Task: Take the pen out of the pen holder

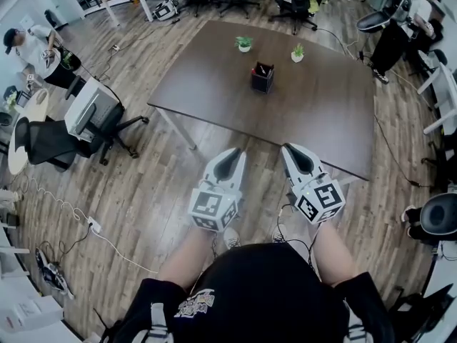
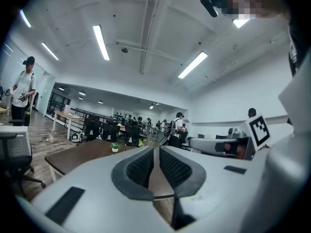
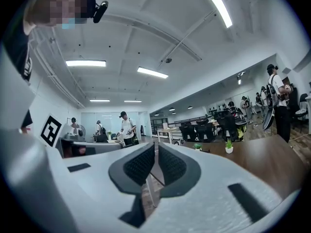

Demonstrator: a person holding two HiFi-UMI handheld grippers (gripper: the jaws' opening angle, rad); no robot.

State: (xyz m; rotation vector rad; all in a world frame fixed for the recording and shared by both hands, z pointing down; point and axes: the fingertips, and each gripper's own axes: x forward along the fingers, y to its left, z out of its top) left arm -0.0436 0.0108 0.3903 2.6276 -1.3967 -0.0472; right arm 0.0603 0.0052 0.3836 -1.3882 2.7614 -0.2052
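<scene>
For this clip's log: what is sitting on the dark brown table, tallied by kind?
Small green plants in white pots: 2
Black square pen holder: 1
Total: 3 (what the holder contains is too small to count)

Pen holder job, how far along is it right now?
Nothing done yet: the pen sits in the pen holder on the table. The left gripper and right gripper hang shut and empty, short of the table. Reaching, gripping and lifting it out remain.

No legible text, labels or numbers anywhere.
</scene>
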